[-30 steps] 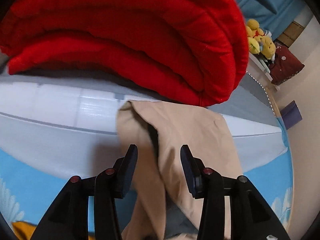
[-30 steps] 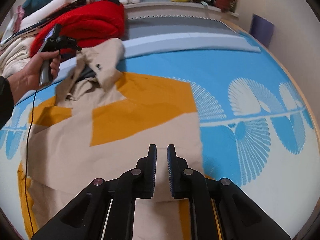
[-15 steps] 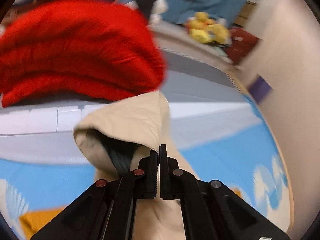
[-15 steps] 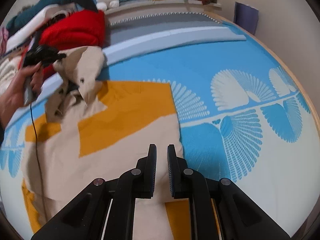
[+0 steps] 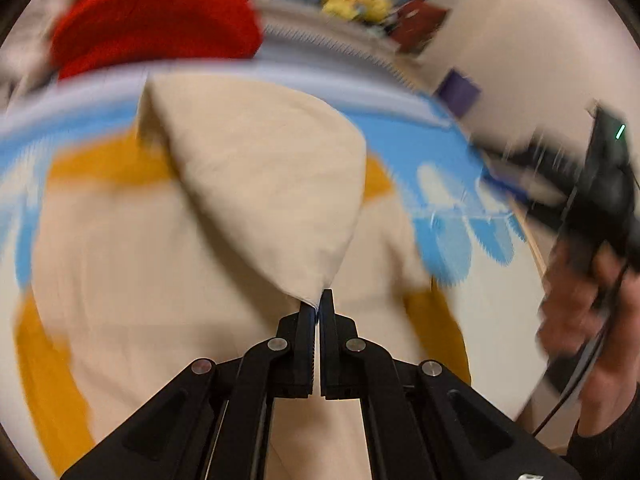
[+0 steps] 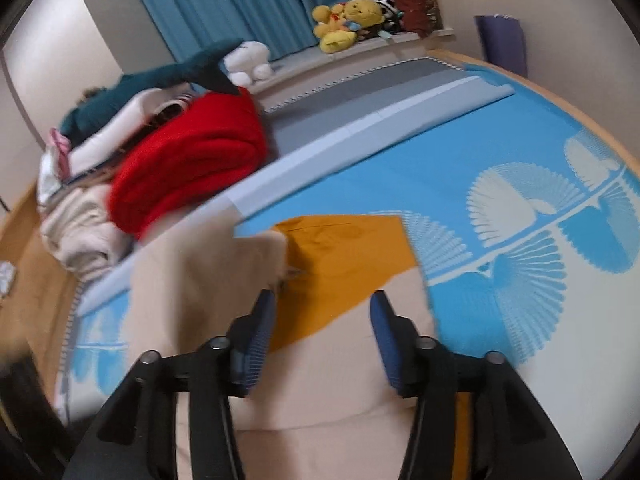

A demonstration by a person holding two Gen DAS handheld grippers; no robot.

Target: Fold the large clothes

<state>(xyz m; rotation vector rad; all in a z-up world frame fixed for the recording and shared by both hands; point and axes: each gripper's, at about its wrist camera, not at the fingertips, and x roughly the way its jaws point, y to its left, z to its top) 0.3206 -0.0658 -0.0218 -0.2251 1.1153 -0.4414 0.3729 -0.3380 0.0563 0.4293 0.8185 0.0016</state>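
Observation:
A large beige garment with orange panels lies spread on the blue patterned mat. My left gripper is shut on the corner of a beige flap, which is lifted and drawn over the garment's body. The same flap rises blurred at the left of the right wrist view. My right gripper hovers above the garment near the orange panel. Its jaws are opening and nothing is between its pads. A hand at the right edge of the left wrist view holds that gripper.
A folded red blanket and a pile of pale and teal clothes sit at the mat's far left. Plush toys line the ledge under blue curtains. A purple box stands by the right wall. Wooden floor borders the left.
The left gripper shut on the beige flap and carried it away from the red blanket, across the garment. The right gripper rose from the cloth and its jaws spread apart.

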